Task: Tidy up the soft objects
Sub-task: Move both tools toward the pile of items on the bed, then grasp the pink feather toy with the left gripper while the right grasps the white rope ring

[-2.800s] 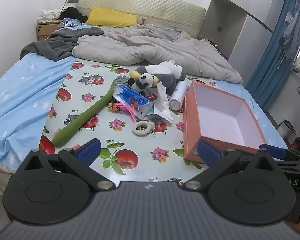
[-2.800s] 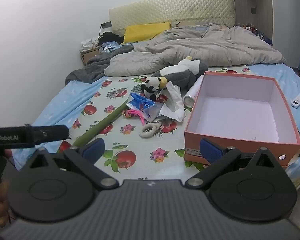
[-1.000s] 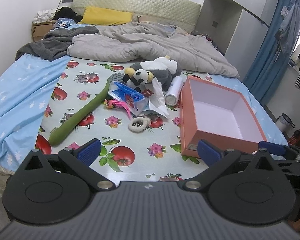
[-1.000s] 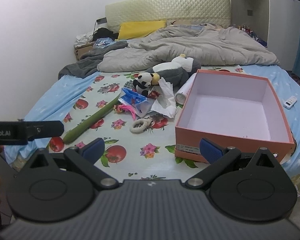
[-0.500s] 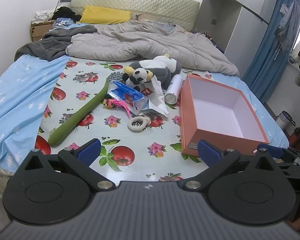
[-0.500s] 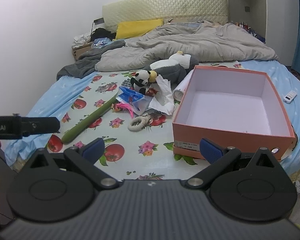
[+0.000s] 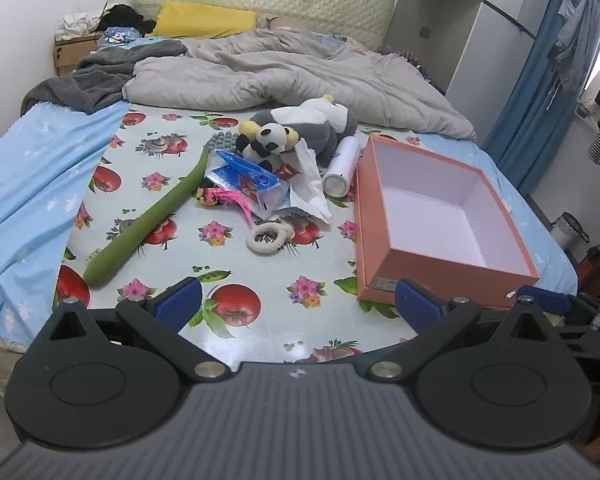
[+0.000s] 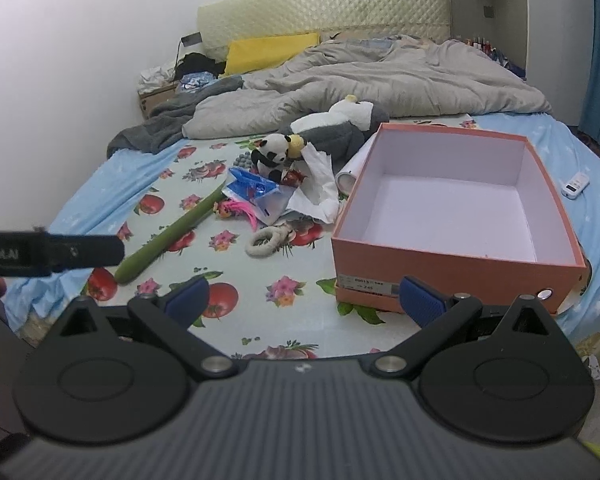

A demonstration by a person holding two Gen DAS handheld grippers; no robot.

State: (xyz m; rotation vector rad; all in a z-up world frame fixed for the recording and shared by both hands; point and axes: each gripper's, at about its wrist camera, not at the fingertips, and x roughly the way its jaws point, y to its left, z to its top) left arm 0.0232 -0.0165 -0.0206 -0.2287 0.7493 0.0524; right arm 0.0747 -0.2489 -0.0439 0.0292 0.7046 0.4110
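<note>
A small panda plush (image 7: 269,141) (image 8: 271,155) leans on a larger grey and white plush (image 7: 320,122) (image 8: 342,122) at the far side of a fruit-print cloth (image 7: 260,276) on the bed. A long green plush (image 7: 148,218) (image 8: 168,236) lies to the left, and a rope ring (image 7: 266,236) (image 8: 265,241) sits near the middle. An orange box (image 7: 440,258) (image 8: 456,260) with nothing in it stands on the right. My left gripper (image 7: 298,306) and right gripper (image 8: 306,298) are both open, held near the bed's front edge, far from the toys.
A blue plastic packet (image 7: 246,178), a pink feather toy (image 7: 220,197), crumpled white paper (image 7: 310,184) and a white roll (image 7: 340,168) lie among the plush. A grey duvet (image 7: 292,72) covers the far bed. A white remote (image 8: 576,185) lies right of the box.
Both grippers have shifted slightly, so the box and toys sit a little differently in each view. Both stay open with nothing held.
</note>
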